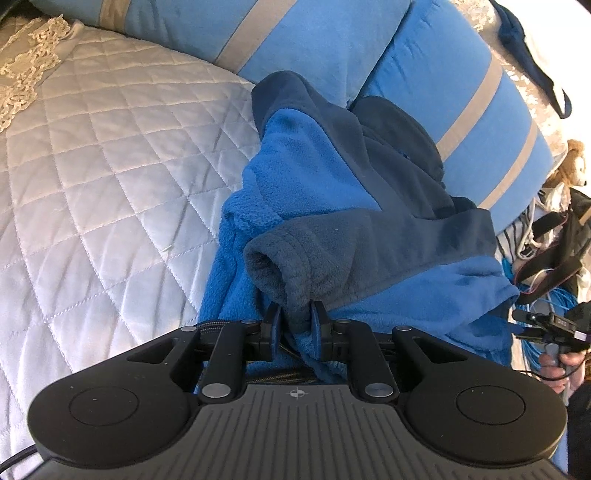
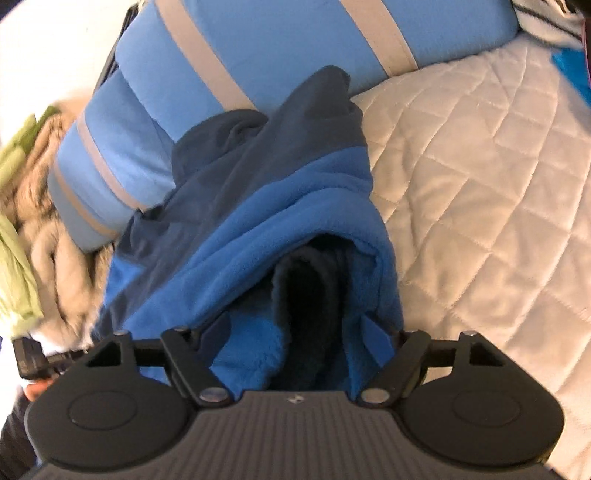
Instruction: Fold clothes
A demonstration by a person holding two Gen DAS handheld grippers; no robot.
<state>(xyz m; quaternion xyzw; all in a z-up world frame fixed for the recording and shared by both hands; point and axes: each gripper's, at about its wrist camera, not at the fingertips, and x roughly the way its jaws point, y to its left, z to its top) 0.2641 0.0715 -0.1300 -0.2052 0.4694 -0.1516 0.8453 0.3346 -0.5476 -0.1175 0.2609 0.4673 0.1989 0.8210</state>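
A blue fleece garment [image 1: 314, 173] with dark navy panels lies bunched on the quilted bedspread [image 1: 92, 166], against the pillows. My left gripper [image 1: 295, 317] is shut on a fold just below its grey-navy cuff [image 1: 273, 262], lifting the fabric slightly. In the right wrist view the same fleece [image 2: 277, 206] drapes over and between the wide-set jaws of my right gripper [image 2: 299, 332]. A dark fold of it fills the gap. The blue pads [image 2: 376, 332] are partly covered by fabric and do not visibly squeeze it.
Blue pillows with grey stripes [image 1: 314, 33] [image 2: 258, 37] lie behind the garment. A beige furry blanket [image 2: 55, 258] and a green cloth [image 2: 14, 229] lie at the left. A stuffed toy [image 1: 572, 158], cables [image 1: 546, 291] and a person's hand [image 1: 557, 365] crowd the right edge.
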